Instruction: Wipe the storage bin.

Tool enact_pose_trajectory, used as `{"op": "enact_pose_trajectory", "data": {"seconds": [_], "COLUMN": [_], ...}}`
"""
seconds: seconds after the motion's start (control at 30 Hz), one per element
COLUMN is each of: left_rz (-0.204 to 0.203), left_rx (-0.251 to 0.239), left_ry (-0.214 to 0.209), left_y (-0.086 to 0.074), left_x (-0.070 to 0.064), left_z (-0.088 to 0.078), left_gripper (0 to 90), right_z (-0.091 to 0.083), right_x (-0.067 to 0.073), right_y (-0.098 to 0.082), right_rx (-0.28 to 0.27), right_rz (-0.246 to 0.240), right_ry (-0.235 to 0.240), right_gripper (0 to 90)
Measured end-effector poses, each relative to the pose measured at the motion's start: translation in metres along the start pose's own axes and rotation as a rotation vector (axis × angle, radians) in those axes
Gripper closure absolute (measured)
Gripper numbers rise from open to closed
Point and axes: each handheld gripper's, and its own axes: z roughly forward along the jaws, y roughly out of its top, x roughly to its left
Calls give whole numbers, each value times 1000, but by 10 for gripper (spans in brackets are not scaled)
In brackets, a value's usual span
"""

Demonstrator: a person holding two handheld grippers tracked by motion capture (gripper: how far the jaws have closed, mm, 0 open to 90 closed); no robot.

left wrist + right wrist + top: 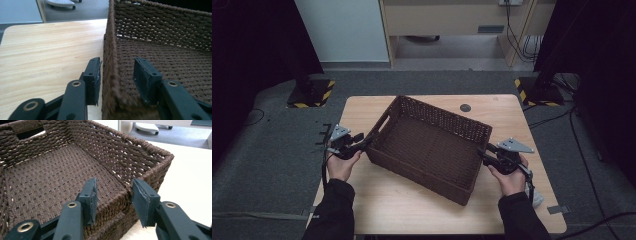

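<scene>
A dark brown woven basket, with nothing in it, sits askew in the middle of the wooden table. My left gripper is at its left end. In the left gripper view my left gripper straddles the basket wall, the outer pad against the weave and the inner pad apart from it. My right gripper is at the basket's right end. In the right gripper view my right gripper straddles the basket rim near a corner, one jaw inside and one outside, with the pads close to the weave.
A small round black hole marks the table's far edge. Grey floor surrounds the table, with black stands on yellow-striped bases at the back left and back right. A handle slot opens in the basket's far end wall.
</scene>
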Motion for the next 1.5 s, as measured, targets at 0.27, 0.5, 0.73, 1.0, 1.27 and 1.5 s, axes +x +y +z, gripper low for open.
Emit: {"op": "enact_pose_trajectory", "data": {"seconds": [0.27,0.5,0.73,1.0,1.27,1.5], "left_rz": [-26,-35,-23,-18,-44,-32], "left_rx": [35,45,29,18,10,-1], "left_ry": [-46,-24,-36,-55,-65,-69], "left_y": [-13,-21,-25,-30,-37,-40], "left_x": [-5,-17,-23,-28,-36,-39], "left_z": [-3,-17,-29,-35,-44,-47], "left_gripper": [731,726,602,663,650,632], "right_z": [8,-15,-10,-2,-8,-2], "right_x": [-8,10,12,3,1,-4], "right_y": [6,-2,-10,-6,-11,-10], "right_rx": [-7,-33,6,-10,-23,-31], "right_rz": [1,-30,-47,-41,-59,-60], "right_ry": [-13,44,37,24,48,46], "right_gripper": [551,537,591,579,621,630]}}
